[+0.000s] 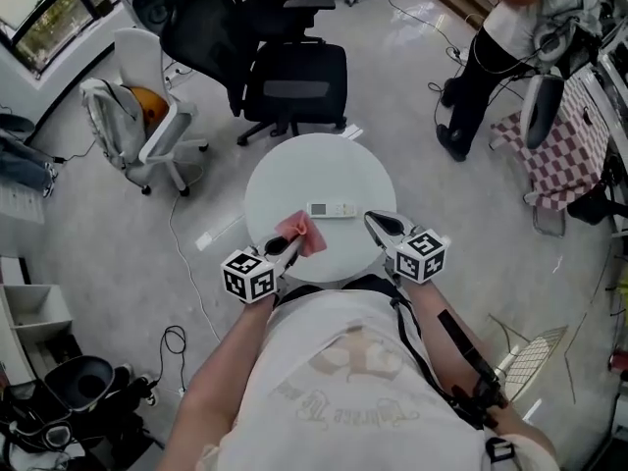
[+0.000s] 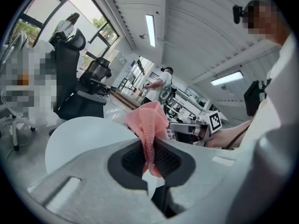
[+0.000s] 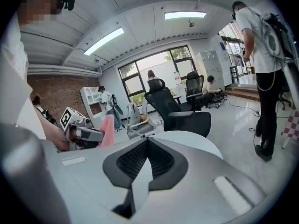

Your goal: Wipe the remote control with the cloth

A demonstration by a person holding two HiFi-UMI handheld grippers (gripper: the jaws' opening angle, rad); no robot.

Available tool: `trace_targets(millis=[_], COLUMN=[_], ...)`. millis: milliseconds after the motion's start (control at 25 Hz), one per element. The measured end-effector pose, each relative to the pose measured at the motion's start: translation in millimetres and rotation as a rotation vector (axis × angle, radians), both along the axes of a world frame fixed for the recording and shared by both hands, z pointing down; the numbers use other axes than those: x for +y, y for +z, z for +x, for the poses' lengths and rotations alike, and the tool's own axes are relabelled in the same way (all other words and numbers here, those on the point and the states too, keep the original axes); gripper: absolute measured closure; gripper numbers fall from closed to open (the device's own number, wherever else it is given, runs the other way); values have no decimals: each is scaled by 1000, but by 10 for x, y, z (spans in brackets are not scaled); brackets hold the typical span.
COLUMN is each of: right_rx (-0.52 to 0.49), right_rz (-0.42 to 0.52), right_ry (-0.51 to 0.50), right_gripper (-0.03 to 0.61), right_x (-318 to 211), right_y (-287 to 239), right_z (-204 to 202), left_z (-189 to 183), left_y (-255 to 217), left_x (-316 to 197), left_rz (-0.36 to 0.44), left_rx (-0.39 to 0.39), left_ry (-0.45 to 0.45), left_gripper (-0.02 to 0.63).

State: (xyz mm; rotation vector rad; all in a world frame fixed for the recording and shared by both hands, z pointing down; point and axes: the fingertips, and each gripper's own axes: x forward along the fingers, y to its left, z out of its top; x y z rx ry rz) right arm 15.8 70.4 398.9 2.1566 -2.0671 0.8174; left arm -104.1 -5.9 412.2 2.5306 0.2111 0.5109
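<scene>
Honestly the left tool [image 1: 287, 247] was clamped on the pink cloth [image 1: 300, 234], right tool [image 1: 379, 224] pinched closed on nothing, remote [image 1: 332, 209] lying mid-frame on the worktop [image 1: 270, 180], so I'd have pinned the remote's end first, then dragged the cloth lengthwise.

Black chair [image 1: 294, 88]; white chair [image 1: 147, 135]; round table [image 1: 294, 180]

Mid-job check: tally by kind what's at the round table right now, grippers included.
Remote: 1, on the table
Cloth: 1, held
Grippers: 2, left gripper shut on it, right gripper shut, empty
Total: 4
</scene>
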Motion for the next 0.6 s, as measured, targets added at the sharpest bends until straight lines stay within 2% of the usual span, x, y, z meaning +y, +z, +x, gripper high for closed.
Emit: trace_targets(millis=[280,600], right_rx=[16,19], right_rz=[32,47], right_ry=[61,71], right_gripper=[571,571], right_x=[244,360], right_y=[-121,-173], right_z=[-58,-33], left_z=[20,65], left_y=[-102,-113], left_x=[167,264], left_rz=[30,31], left_rx=[16,13], left_ry=[73,80], left_gripper=[594,594])
